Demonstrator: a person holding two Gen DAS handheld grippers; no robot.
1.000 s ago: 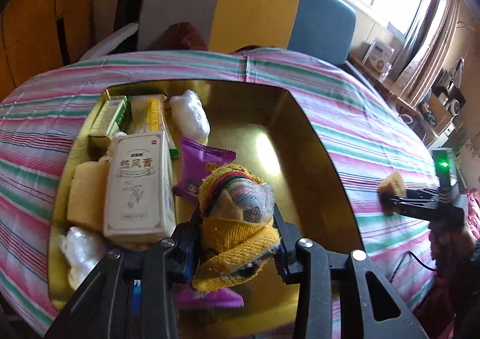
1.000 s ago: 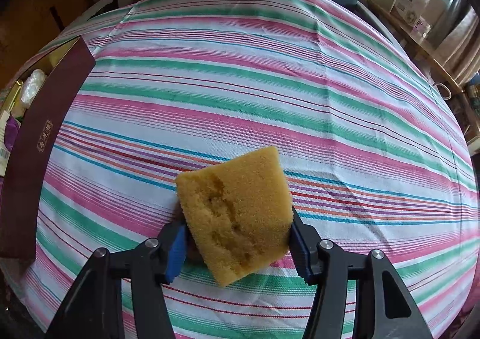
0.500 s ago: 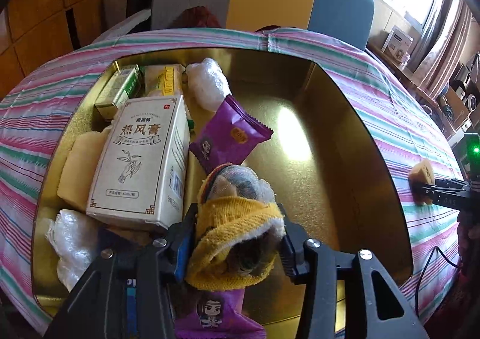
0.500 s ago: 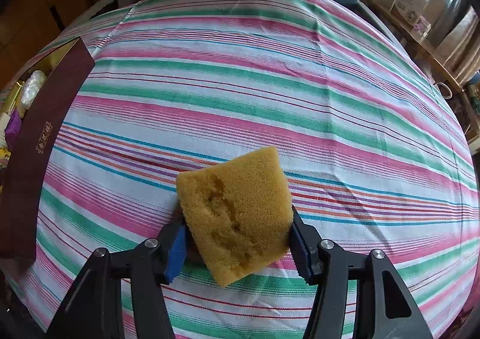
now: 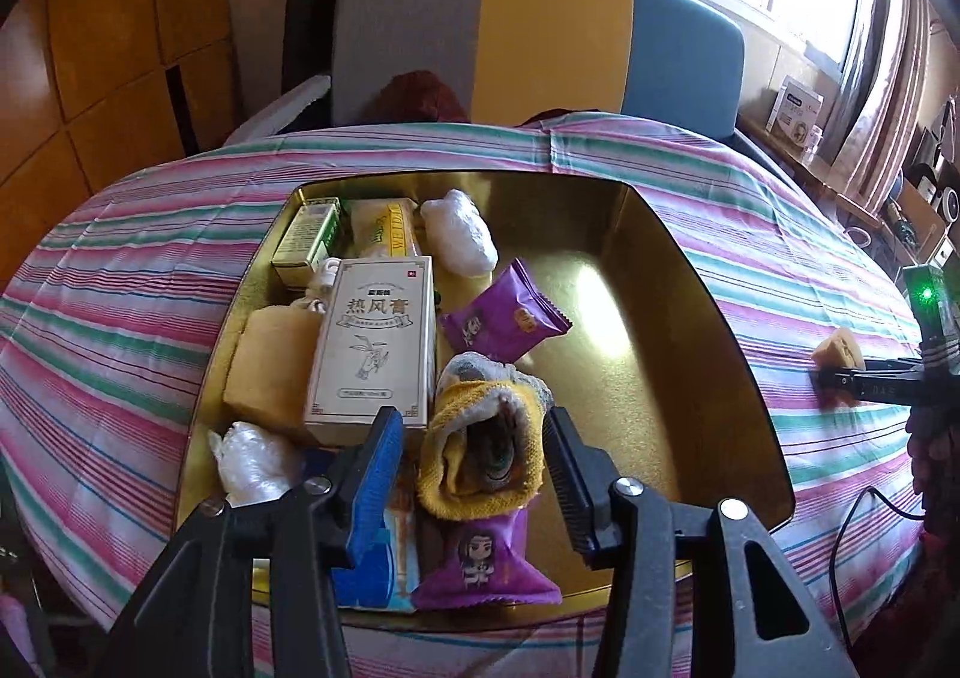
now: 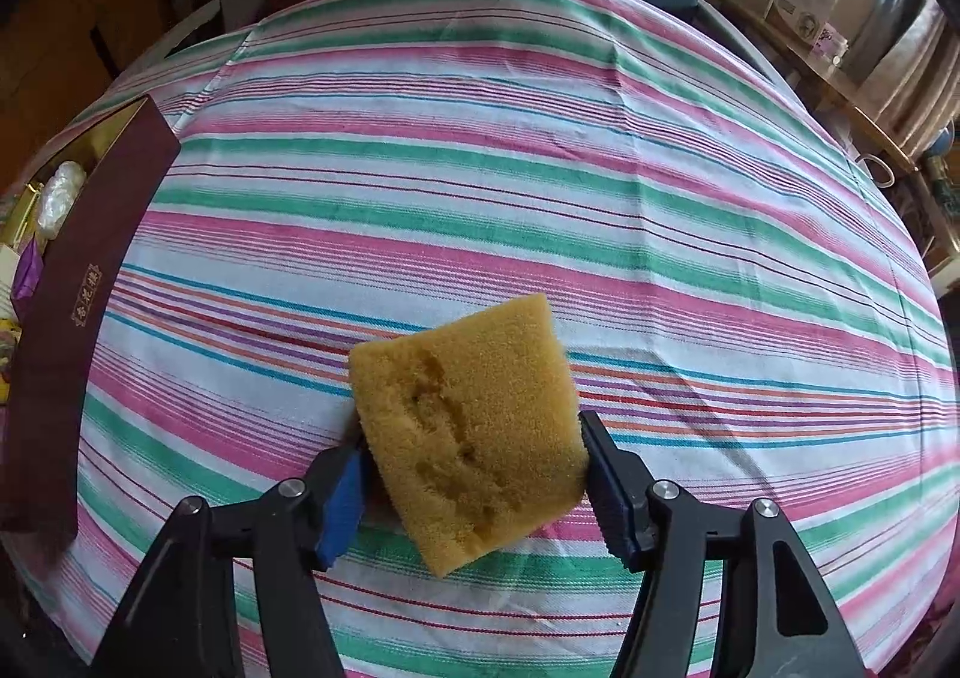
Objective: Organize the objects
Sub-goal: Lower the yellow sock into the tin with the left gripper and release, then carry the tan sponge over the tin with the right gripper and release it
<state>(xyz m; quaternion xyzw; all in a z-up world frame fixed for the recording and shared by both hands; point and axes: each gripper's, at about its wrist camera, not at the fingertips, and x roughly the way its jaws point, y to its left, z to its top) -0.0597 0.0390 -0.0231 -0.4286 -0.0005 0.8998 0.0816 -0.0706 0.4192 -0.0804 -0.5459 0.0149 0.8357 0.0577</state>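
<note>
The left gripper (image 5: pixel 474 459) hangs over a shiny gold-lined tray (image 5: pixel 678 282) with its fingers (image 5: pixel 375 462) parted, both pads clear of a rolled yellow knit sock (image 5: pixel 480 450) that lies between them on the tray floor, its fuzzy cuff open toward the camera. The sock rests partly on a glossy purple sachet (image 5: pixel 486 564); a second sachet (image 5: pixel 504 318) with crimped ends lies beyond it. To the left sit a flat white carton (image 5: pixel 372 348), a yellow sponge block (image 5: pixel 264 372), two crinkled clear-plastic bundles (image 5: pixel 459 237) and small boxes at the far wall. The tray stands on a worktop under a striped woven cloth (image 6: pixel 540 150). The right gripper (image 6: pixel 471 468) has a porous, pitted yellow sponge (image 6: pixel 468 426) between its fingers (image 6: pixel 612 492), tilted over the cloth; its jaws are opening, the pads still touching the sponge's sides. The tray's maroon outer wall shows at the left edge of the right view.
</note>
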